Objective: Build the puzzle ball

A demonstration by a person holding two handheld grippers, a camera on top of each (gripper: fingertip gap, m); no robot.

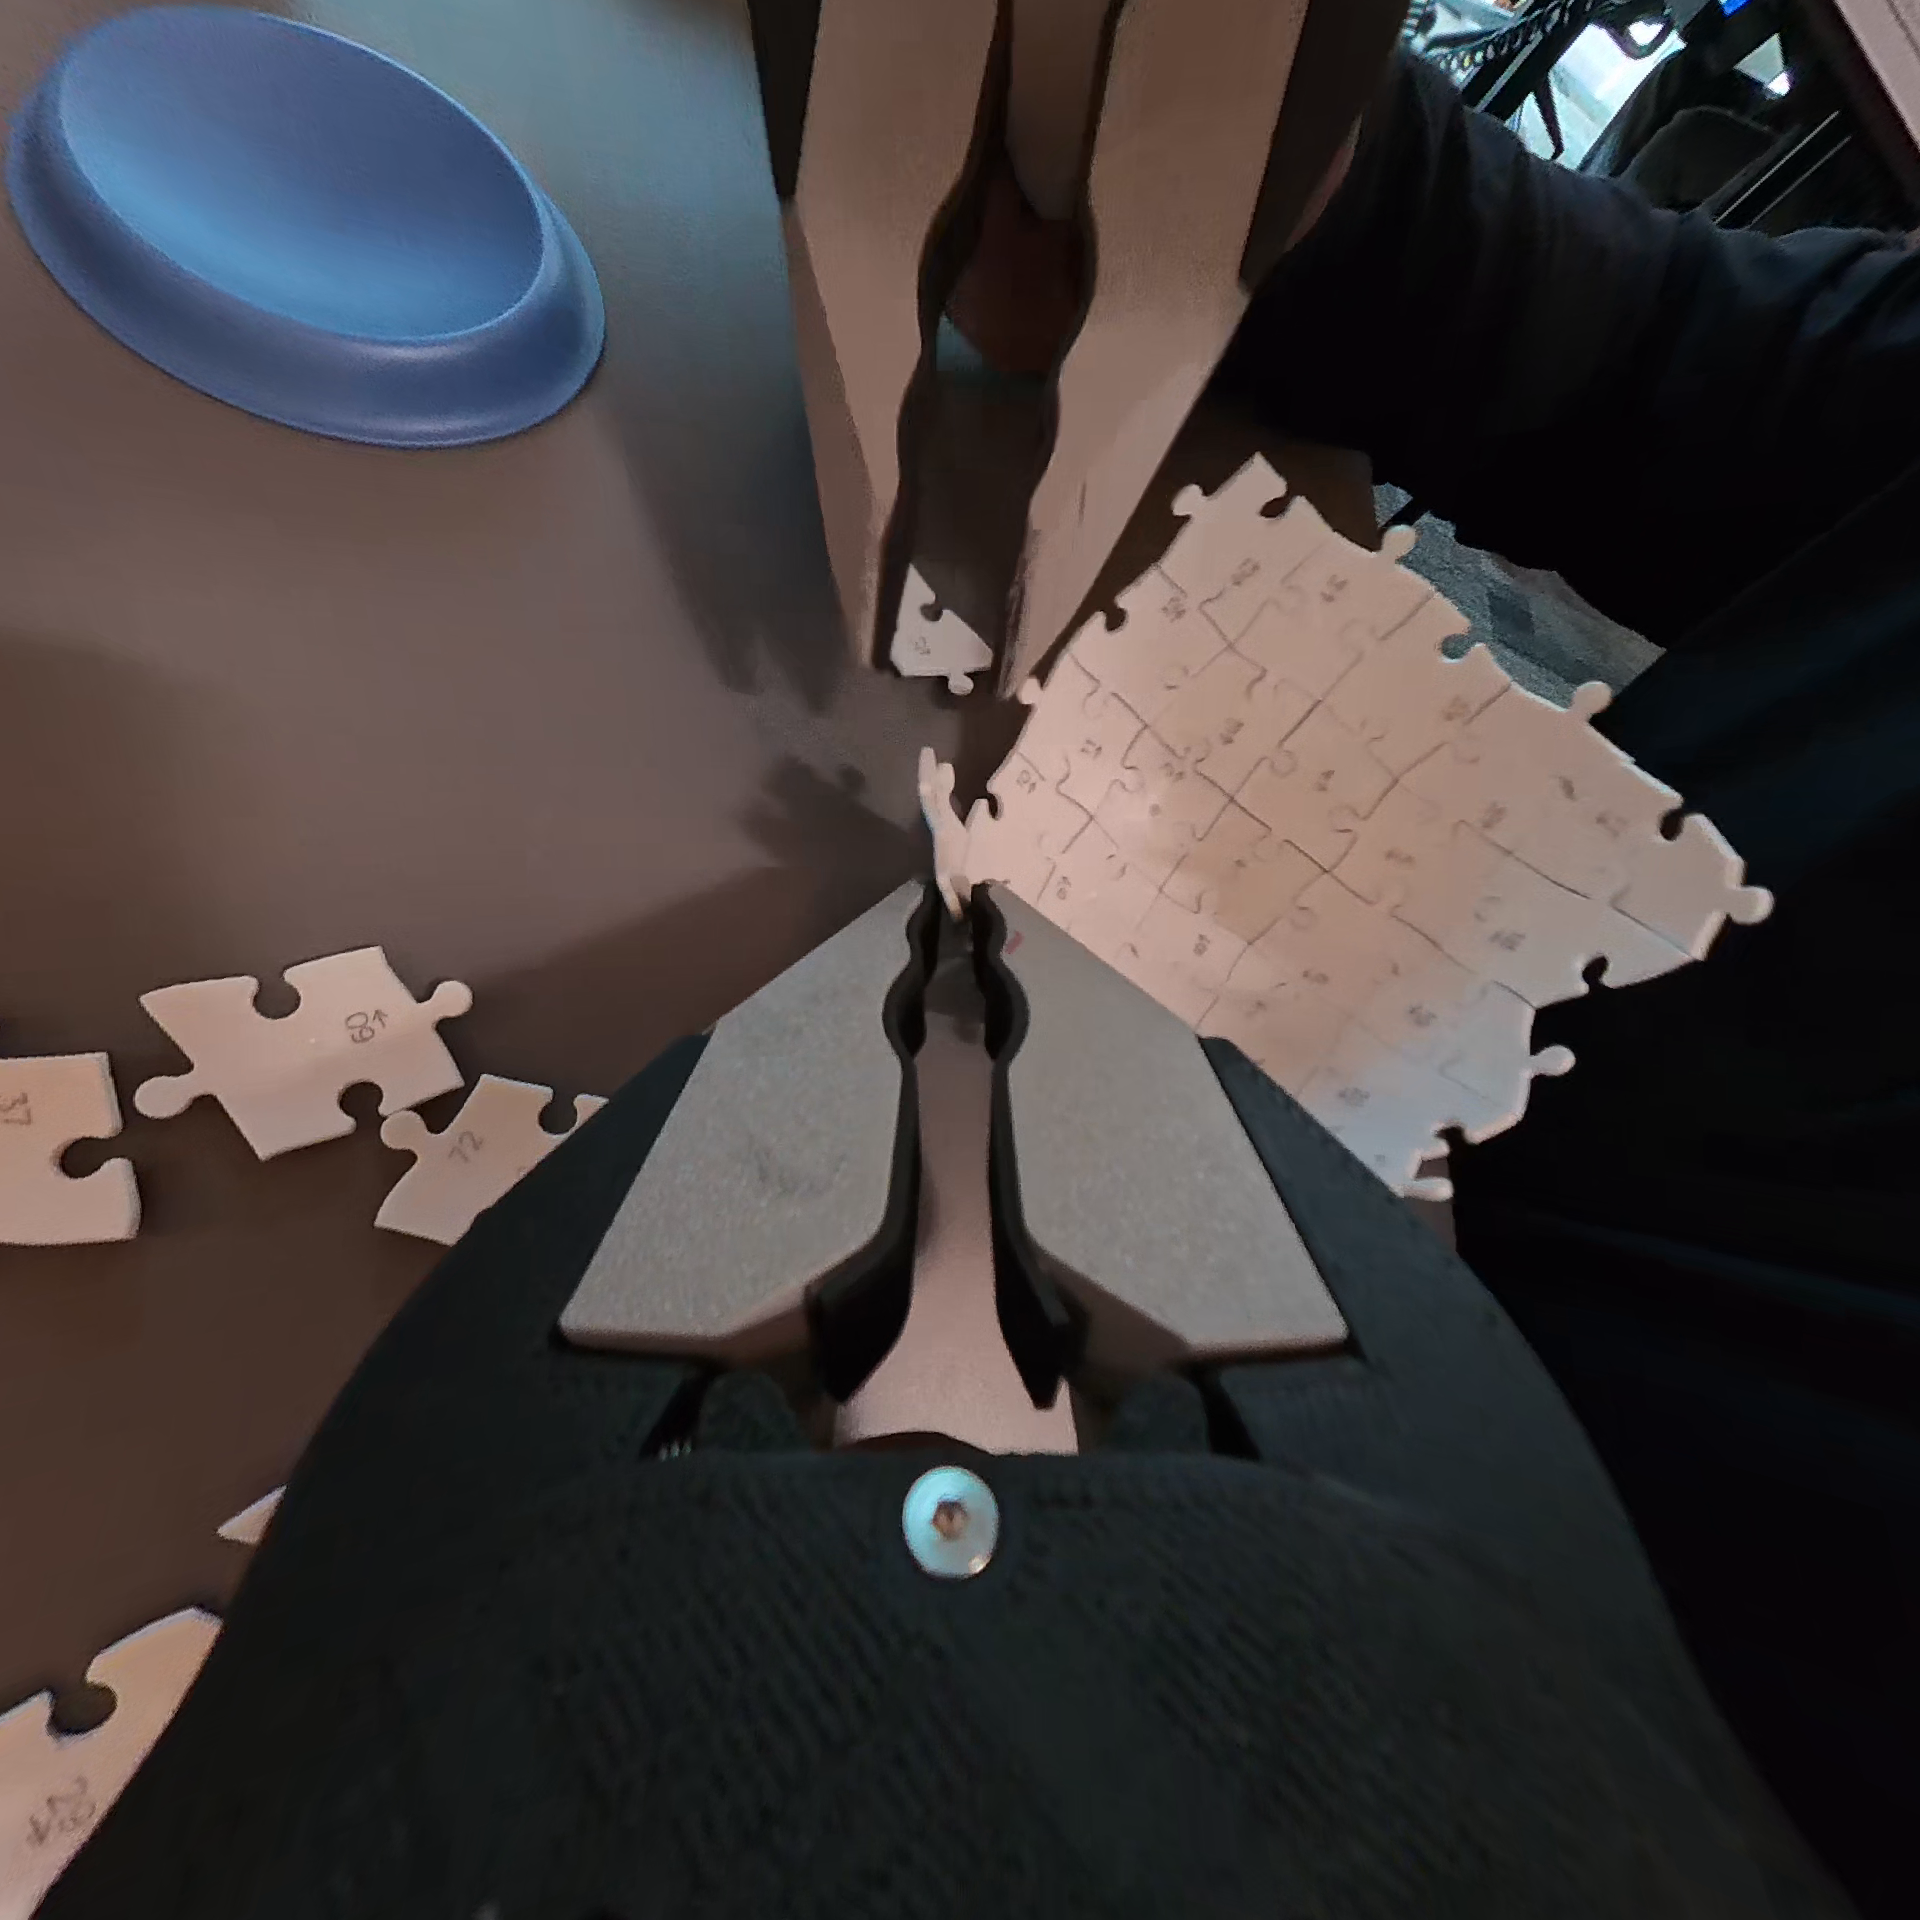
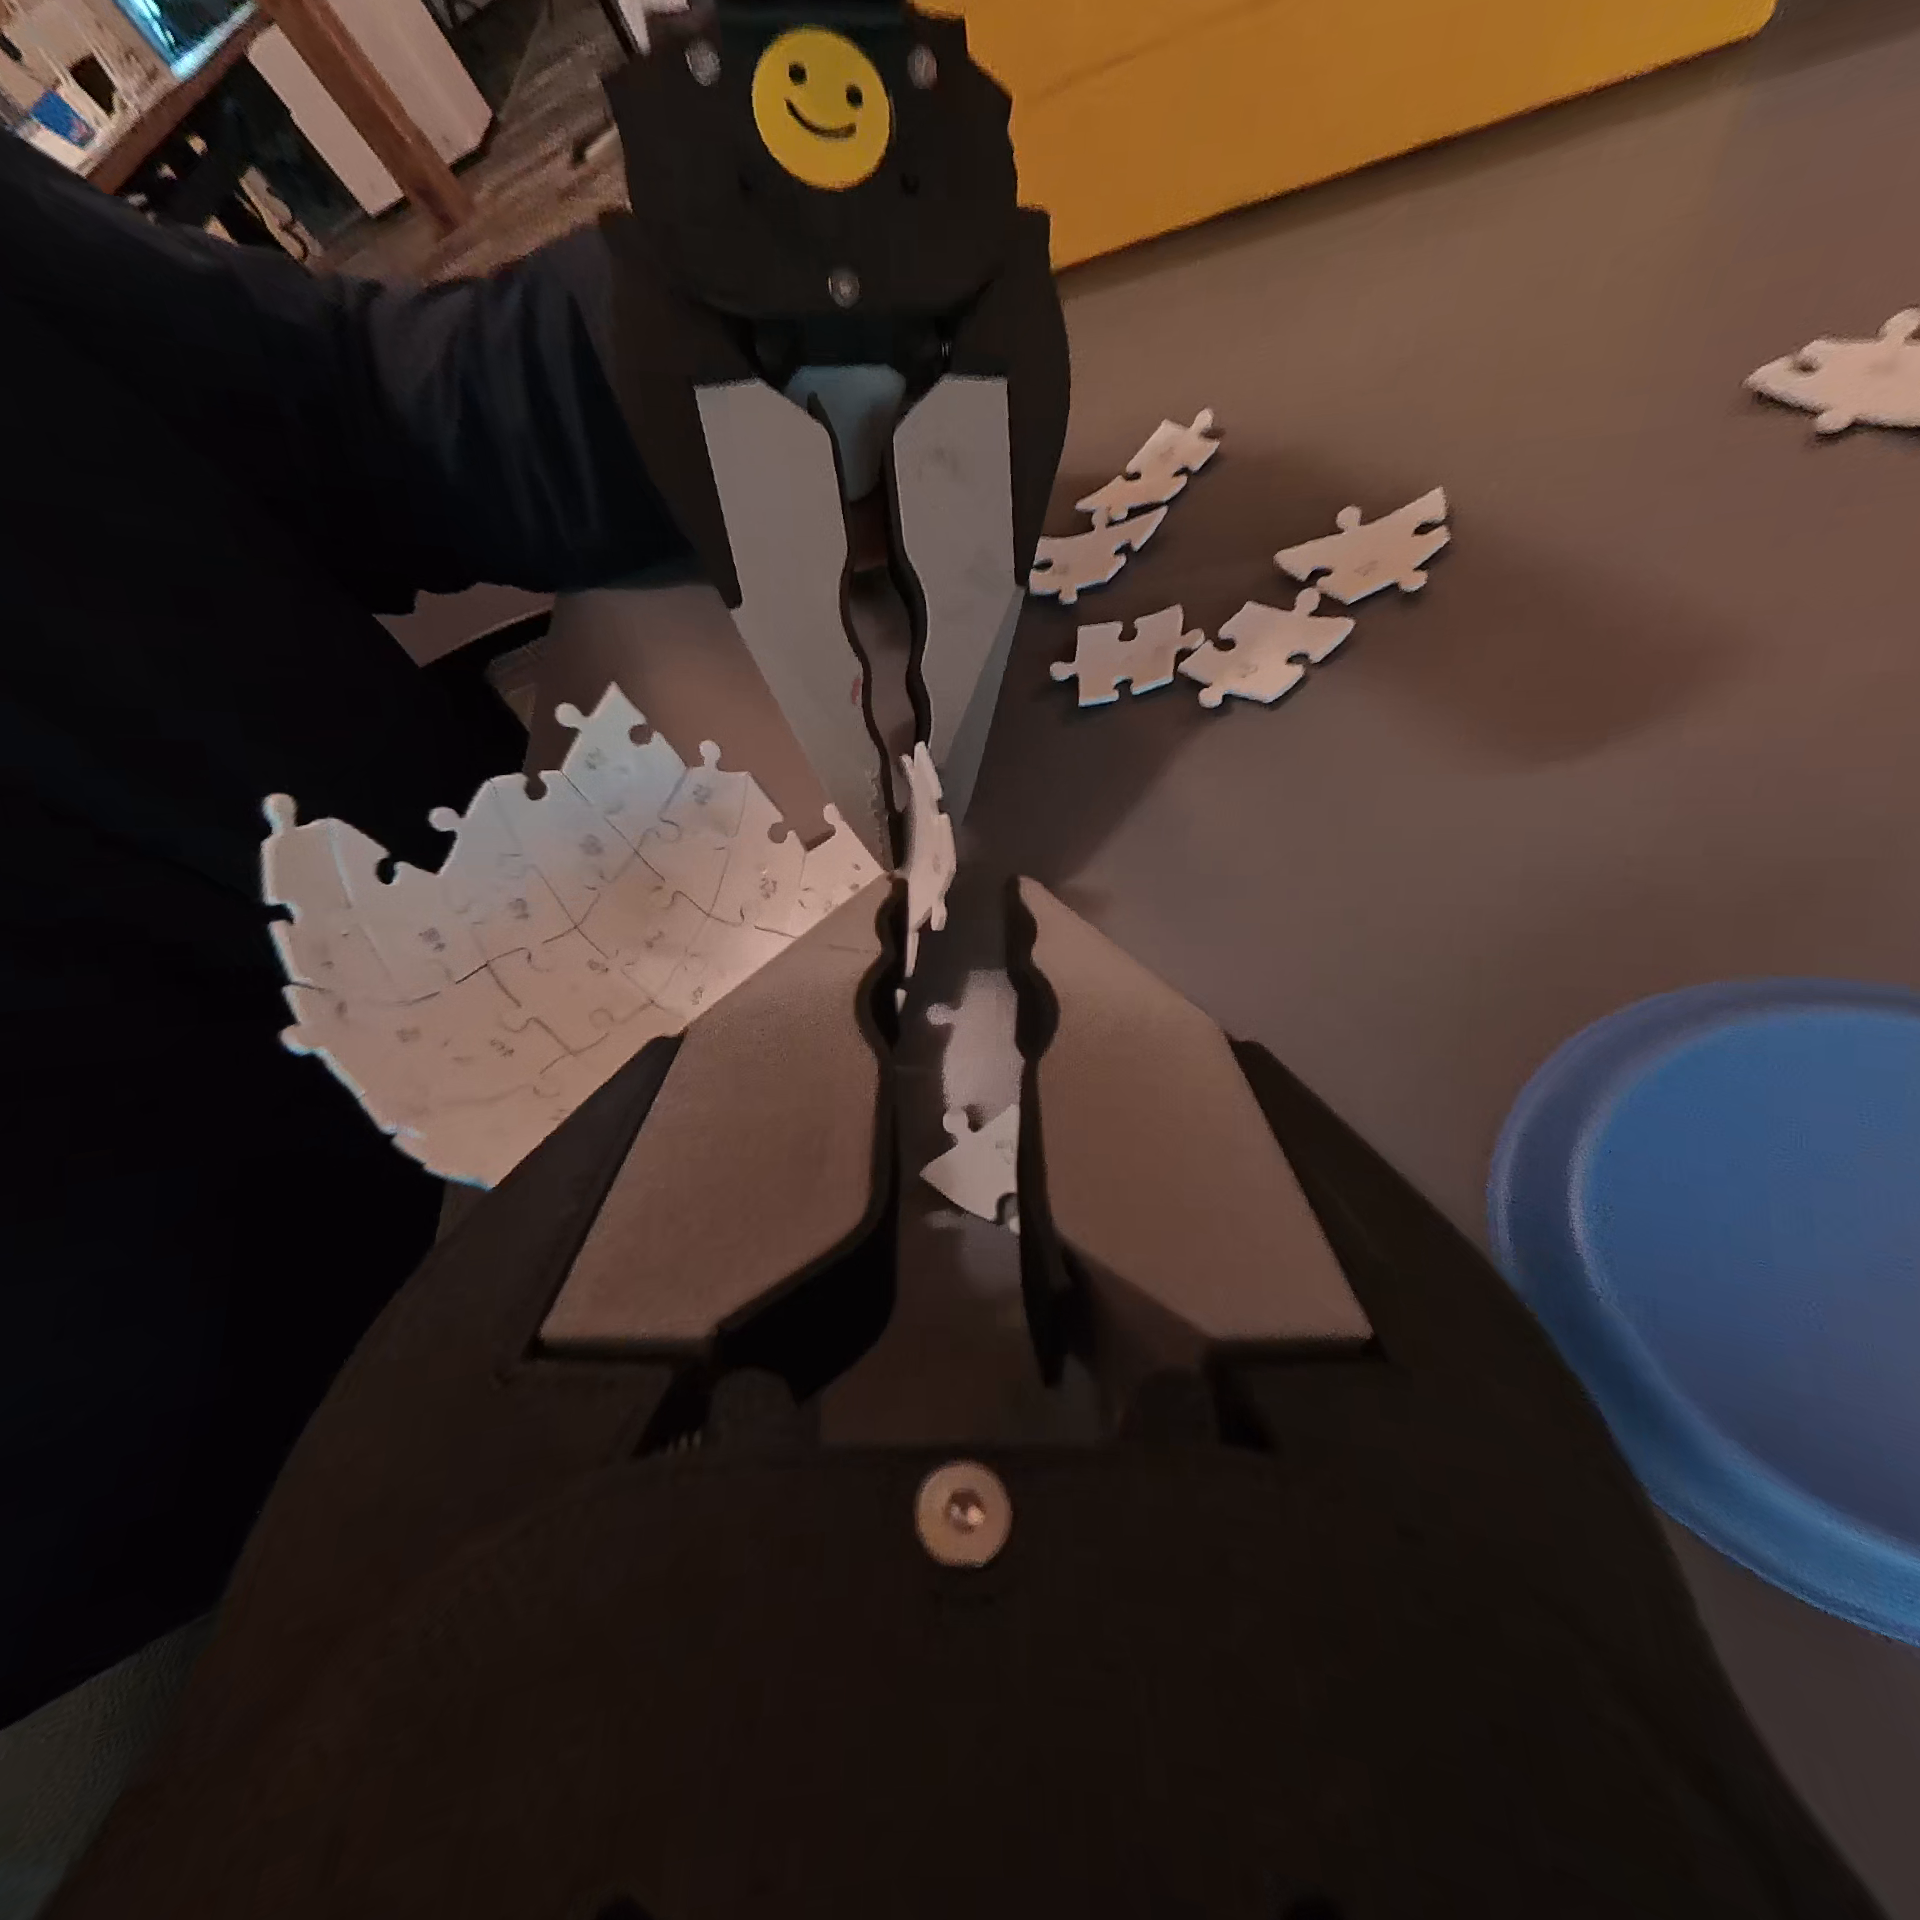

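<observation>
The built puzzle section (image 1: 1340, 821), a curved white sheet of several joined pieces, hangs in the air over the table edge. My left gripper (image 1: 956, 904) is shut on its near corner, where an edge piece (image 1: 940, 831) stands side-on. The right wrist view shows the section (image 2: 540, 935), the edge piece (image 2: 925, 847) and the left gripper (image 2: 902, 821) coming from the top. My right gripper (image 2: 956, 899) faces it tip to tip, slightly open, gripping nothing. A single piece (image 2: 977, 1158) shows through its finger gap, apparently lying on the table. The right gripper (image 1: 945, 665) comes from the top in the left wrist view.
A blue round dish (image 1: 301, 229) sits on the dark table (image 1: 416, 675); it is at the right in the right wrist view (image 2: 1745, 1299). Loose white pieces (image 1: 301, 1039) (image 2: 1247, 644) lie scattered. A person's dark sleeve (image 1: 1558, 364) is beside the section. A yellow object (image 2: 1351, 104) stands at the back. Left and right tips are no more than a few centimetres apart. The blue round dish (image 1: 301, 229) is about 15 cm from both grippers' fingertips.
</observation>
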